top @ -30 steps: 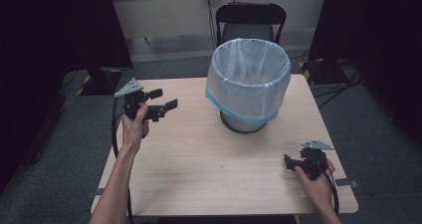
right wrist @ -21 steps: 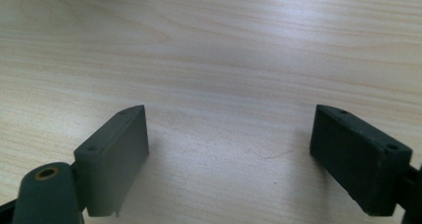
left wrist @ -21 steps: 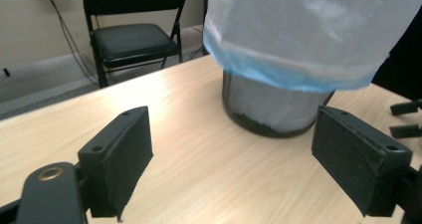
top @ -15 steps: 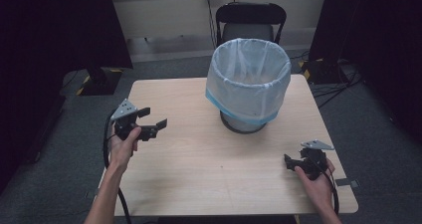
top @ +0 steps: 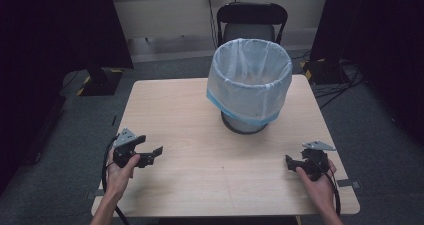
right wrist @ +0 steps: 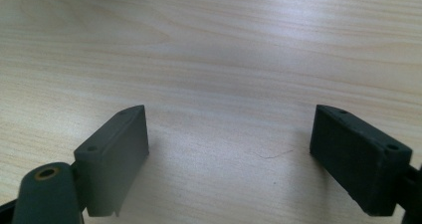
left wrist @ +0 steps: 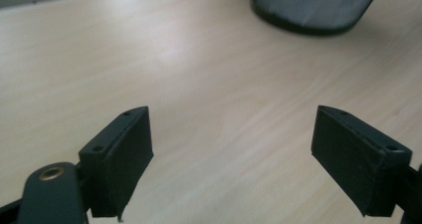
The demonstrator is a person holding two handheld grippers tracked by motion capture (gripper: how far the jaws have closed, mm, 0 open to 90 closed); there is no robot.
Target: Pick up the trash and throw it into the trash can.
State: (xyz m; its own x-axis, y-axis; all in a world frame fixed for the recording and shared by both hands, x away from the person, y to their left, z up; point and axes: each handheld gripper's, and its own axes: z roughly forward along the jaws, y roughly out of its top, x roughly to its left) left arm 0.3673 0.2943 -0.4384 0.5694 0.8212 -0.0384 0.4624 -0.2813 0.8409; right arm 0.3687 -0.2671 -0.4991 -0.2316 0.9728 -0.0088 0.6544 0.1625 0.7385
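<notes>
High view had the waste bin [top: 249, 85] upright on the table [top: 170, 105], far half, a bit right of centre, white liner [top: 250, 72] folded over the rim with a blue band at the hem. Nothing visible inside from that angle. Folding chair [top: 249, 22] sat behind the table.

Left gripper [top: 150, 156] was low over the near-left edge, jaws apart and empty. Left gripper view showed bare wood between its pads [left wrist: 122, 157], and the bin's dark mesh base [left wrist: 313, 7] at the top of frame, well apart from the jaws.

Right gripper [top: 292, 164] sat at the near-right corner, also spread wide, holding nothing. Right gripper view showed bare tabletop between the pads [right wrist: 117, 154].

Both grippers were well clear of the bin, so no contact risk at that instant. Risks as I judged them:
- Bin looked light and tall. A sideways push from one jaw on the upper wall could tip it or slide it toward the far edge.
- Liner was loose and thin. A pinch at the rim could pull it off the bin or tear it instead of moving the bin.
- Left gripper hung near the table edge; its cable [top: 106, 165] trailed off the side and could snag on a reach.
</notes>
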